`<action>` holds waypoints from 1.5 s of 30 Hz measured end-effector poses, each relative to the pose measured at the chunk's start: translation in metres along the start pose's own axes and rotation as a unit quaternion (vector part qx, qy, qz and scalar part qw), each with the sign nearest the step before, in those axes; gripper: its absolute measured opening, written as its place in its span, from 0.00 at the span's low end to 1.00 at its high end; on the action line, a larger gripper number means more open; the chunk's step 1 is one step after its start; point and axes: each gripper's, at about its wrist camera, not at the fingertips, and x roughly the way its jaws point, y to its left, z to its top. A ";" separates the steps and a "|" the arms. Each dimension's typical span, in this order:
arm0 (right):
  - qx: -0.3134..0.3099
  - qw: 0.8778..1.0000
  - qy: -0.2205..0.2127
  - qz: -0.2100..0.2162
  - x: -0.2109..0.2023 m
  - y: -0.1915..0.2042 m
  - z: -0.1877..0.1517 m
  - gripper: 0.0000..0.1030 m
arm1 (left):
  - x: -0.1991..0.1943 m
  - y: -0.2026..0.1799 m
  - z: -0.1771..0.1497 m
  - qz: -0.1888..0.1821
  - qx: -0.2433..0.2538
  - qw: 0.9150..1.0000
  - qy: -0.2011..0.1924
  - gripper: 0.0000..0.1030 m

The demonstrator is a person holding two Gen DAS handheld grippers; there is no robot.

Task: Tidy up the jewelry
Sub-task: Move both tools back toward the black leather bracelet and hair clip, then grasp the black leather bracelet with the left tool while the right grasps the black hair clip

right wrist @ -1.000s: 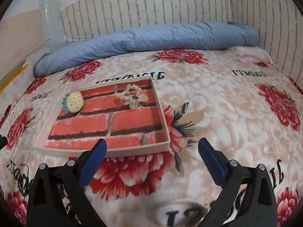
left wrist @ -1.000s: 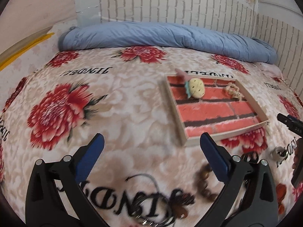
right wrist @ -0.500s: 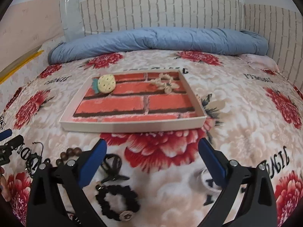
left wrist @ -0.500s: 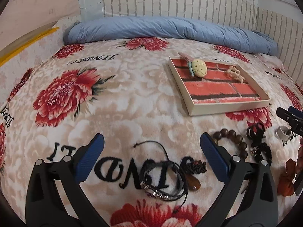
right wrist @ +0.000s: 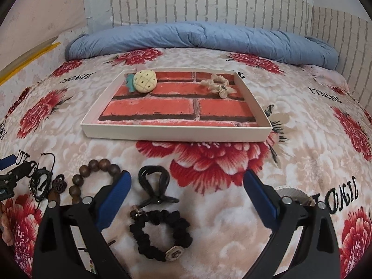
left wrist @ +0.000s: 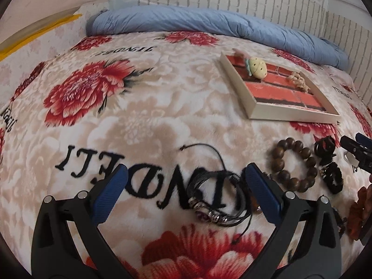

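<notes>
A shallow white tray (right wrist: 176,133) with a red brick-print floor lies on the floral blanket; it also shows in the left wrist view (left wrist: 293,114). In it lie a pineapple-shaped clip (right wrist: 145,83) and a cream shell bracelet (right wrist: 218,85). My left gripper (left wrist: 183,186) is open over a black cord bracelet (left wrist: 218,193). A brown bead bracelet (left wrist: 294,165) lies to its right. My right gripper (right wrist: 187,190) is open over a black hair claw (right wrist: 154,186) and a black scrunchie (right wrist: 160,234).
A rolled blue quilt (right wrist: 200,37) lies along the brick-pattern wall at the back. A white ring-shaped item (right wrist: 294,194) sits partly behind my right finger. An orange-brown piece (left wrist: 359,211) lies at the left view's right edge.
Both grippers have drawn back toward the near edge of the bed and tilted down. The loose jewelry has come into view under them. Both stay open.
</notes>
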 end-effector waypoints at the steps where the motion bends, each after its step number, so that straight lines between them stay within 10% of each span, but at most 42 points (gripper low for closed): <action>1: -0.002 1.000 0.001 0.000 0.000 0.002 0.000 0.92 | 0.002 0.002 -0.002 -0.004 -0.002 1.000 0.001 0.95; 12: -0.027 0.999 0.027 -0.011 0.026 0.012 -0.007 0.91 | 0.013 0.004 -0.009 -0.020 -0.003 1.000 0.013 0.90; 27: -0.040 0.997 0.071 0.014 0.060 0.019 -0.011 0.58 | 0.040 -0.002 -0.016 -0.019 0.014 0.998 0.058 0.71; 34: -0.053 0.996 0.067 0.025 0.058 0.023 -0.011 0.37 | 0.036 0.000 -0.016 -0.019 0.011 0.999 0.047 0.46; 45: -0.041 0.997 0.053 0.031 0.046 0.013 -0.005 0.34 | 0.030 0.005 -0.012 -0.013 -0.004 0.999 0.041 0.11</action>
